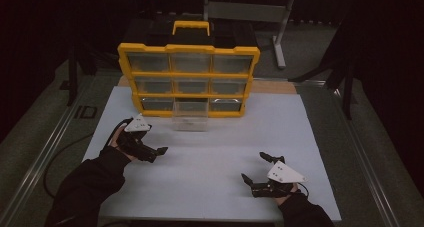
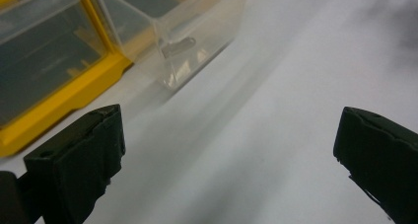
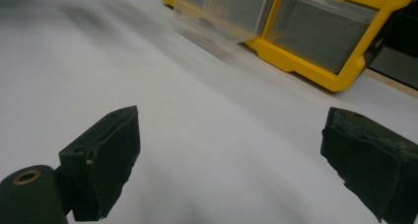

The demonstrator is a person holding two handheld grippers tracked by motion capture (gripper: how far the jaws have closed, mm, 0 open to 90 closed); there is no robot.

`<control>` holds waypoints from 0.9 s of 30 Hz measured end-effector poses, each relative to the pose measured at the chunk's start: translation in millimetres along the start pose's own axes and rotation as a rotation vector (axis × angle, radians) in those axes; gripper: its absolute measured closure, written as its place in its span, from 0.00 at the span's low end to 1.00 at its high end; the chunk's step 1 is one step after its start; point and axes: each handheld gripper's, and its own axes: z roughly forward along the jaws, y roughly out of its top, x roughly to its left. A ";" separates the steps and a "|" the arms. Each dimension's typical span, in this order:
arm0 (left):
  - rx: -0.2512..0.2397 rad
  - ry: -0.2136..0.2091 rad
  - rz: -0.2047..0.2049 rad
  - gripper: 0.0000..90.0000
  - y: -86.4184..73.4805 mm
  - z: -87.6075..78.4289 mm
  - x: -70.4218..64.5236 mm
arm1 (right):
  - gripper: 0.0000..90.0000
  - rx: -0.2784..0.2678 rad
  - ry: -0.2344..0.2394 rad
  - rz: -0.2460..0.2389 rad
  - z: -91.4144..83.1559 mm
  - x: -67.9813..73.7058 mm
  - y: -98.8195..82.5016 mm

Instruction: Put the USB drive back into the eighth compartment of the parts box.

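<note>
A yellow organizer (image 1: 188, 77) with clear drawers stands upright at the back of the white mat (image 1: 215, 162). Its bottom middle drawer (image 1: 190, 116) is pulled out toward me; I cannot tell what it holds. My left gripper (image 1: 157, 153) hovers over the mat, left of and in front of that drawer, open with nothing between its jaws. In the left gripper view (image 2: 229, 130) the drawer (image 2: 197, 31) lies ahead beside the yellow frame (image 2: 59, 110). My right gripper (image 1: 255, 167) is open and empty near the front right. The right gripper view (image 3: 231, 130) faces the drawer (image 3: 222, 21) and organizer (image 3: 305, 66).
A yellow carry handle (image 1: 190, 26) tops the organizer, with a black case behind it. A grey metal stand (image 1: 280, 42) rises behind the table on the right. A metal rail (image 1: 45, 152) runs along the table's left side. Dark surroundings lie beyond.
</note>
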 end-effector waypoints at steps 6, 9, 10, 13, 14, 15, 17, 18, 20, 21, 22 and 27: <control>0.001 -0.009 -0.002 0.00 -15.8 1.3 -4.5 | 0.09 0.000 0.001 -0.001 0.1 0.1 0.0; 0.006 -0.010 -0.005 0.00 -24.1 1.9 -6.5 | 0.09 0.005 0.001 -0.003 0.6 -0.1 -0.5; 0.006 -0.010 -0.005 0.00 -24.1 1.9 -6.5 | 0.09 0.005 0.001 -0.003 0.6 -0.1 -0.5; 0.011 -0.010 -0.005 0.00 -34.4 1.6 -8.2 | 0.09 0.005 0.001 -0.008 0.8 0.3 -0.4; 0.010 -0.011 -0.006 0.00 -36.9 1.4 -8.9 | 0.09 0.005 0.001 -0.006 0.6 0.4 -0.3; 0.006 -0.013 -0.010 0.00 -39.3 1.1 -9.9 | 0.09 0.004 0.000 -0.004 0.1 0.7 0.1; 0.004 -0.014 -0.009 0.00 -43.8 -0.1 -11.7 | 0.09 0.001 0.001 -0.008 0.4 0.4 0.2; 0.002 -0.011 -0.014 0.00 -46.0 -0.9 -12.5 | 0.09 0.004 0.001 -0.008 1.0 0.6 -0.1; -0.006 -0.016 -0.025 0.00 -50.7 -2.2 -13.6 | 0.09 0.009 0.004 -0.009 1.2 1.0 -0.4; -0.007 -0.015 -0.027 0.00 -52.9 -2.7 -14.4 | 0.09 0.007 0.002 -0.007 1.0 1.5 0.1; -0.007 -0.013 -0.027 0.00 -55.1 -3.2 -15.1 | 0.09 0.005 0.002 -0.008 0.6 1.3 0.4; -0.012 -0.014 -0.039 0.00 -64.8 -6.9 -19.1 | 0.09 0.007 0.002 -0.009 0.6 1.1 0.3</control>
